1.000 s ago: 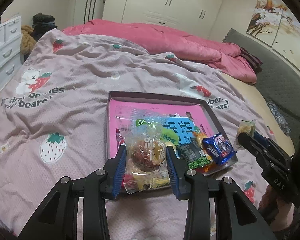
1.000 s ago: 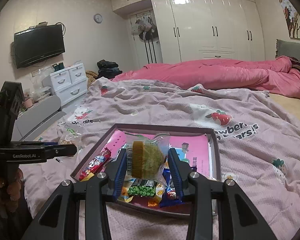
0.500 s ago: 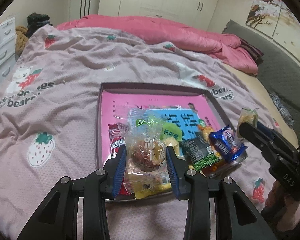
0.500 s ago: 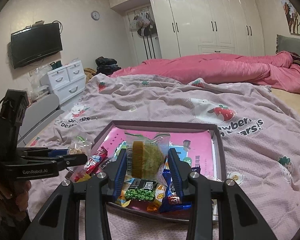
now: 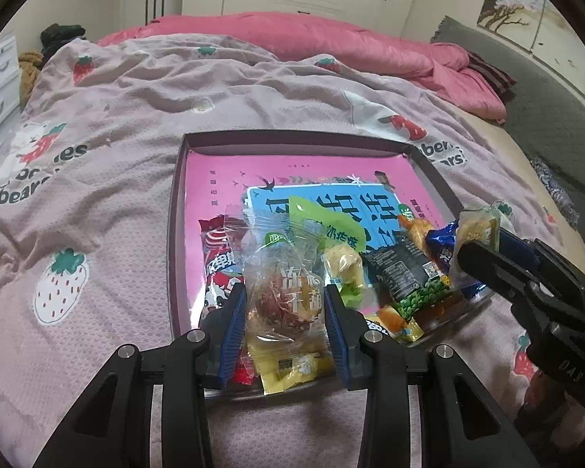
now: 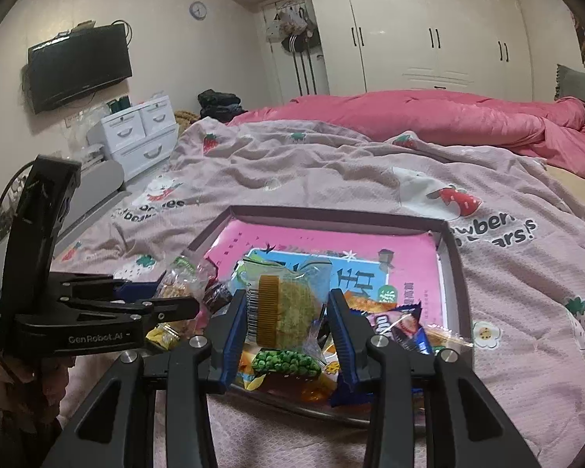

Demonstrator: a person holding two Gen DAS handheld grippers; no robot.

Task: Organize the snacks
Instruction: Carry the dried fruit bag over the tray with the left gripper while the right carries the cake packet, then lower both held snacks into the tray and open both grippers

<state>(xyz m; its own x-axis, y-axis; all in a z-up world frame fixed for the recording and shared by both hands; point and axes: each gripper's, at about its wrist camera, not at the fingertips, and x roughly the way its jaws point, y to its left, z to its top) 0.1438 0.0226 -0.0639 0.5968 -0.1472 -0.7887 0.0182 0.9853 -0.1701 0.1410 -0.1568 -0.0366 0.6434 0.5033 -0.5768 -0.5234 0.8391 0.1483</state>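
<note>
Bed [image 5: 109, 210]: covered by a mauve waffle-textured blanket with a strawberry print.
Tray [image 5: 175, 234]: shallow, rectangular, dark-rimmed, on the bed; glossy pink liner inside.
Loose snacks [image 5: 409, 277]: crinkled foil and plastic packets heaped at the tray's near edge.
Left claw [image 5: 285, 314]: blue ribbed pads pinching a clear-wrapped reddish pastry [image 5: 282, 292] above the heap.
Right claw [image 6: 286, 318]: pads pinching a clear-wrapped crumbly yellow cake [image 6: 288, 310] over the tray.

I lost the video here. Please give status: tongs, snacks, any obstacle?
Left tongs shut on reddish snack pack. Right tongs shut on yellow cake pack. Both over tray; near end piled with snacks.
</note>
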